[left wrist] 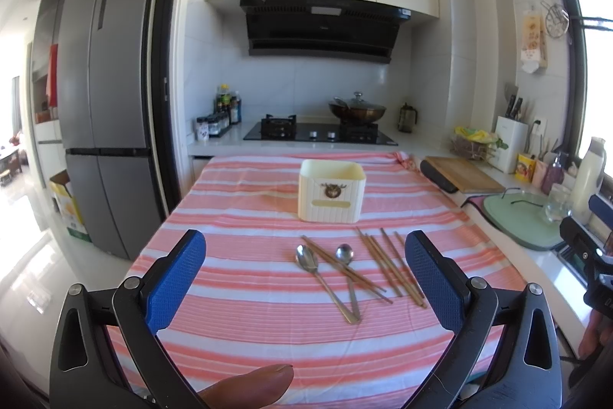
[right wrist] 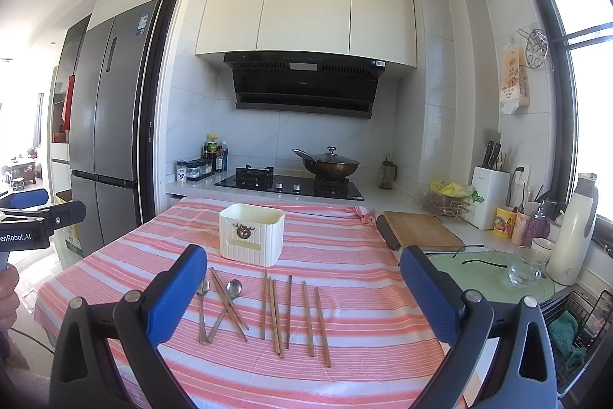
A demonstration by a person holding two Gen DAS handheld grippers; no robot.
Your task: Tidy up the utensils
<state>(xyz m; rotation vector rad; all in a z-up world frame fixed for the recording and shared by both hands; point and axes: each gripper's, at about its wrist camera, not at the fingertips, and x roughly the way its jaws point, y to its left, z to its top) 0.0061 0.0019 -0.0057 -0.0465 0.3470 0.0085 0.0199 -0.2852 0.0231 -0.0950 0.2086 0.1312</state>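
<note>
Hovering spread wide and empty, left tongs [left wrist: 305,278] and right tongs [right wrist: 302,298] face wooden chopsticks [right wrist: 295,317], two steel spoons [left wrist: 325,275] and a cream ribbed plastic holder [left wrist: 331,190] on the pink-striped desk [left wrist: 237,209].

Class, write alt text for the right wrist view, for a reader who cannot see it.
An open right gripper hovers over a pink-striped tablecloth where two metal spoons and several wooden chopsticks lie loose in front of an empty cream utensil holder. Behind are a stove with a lidded wok and a cluttered counter.

Left spoon bowl [right wrist: 203,288] (tool-hidden)
</note>
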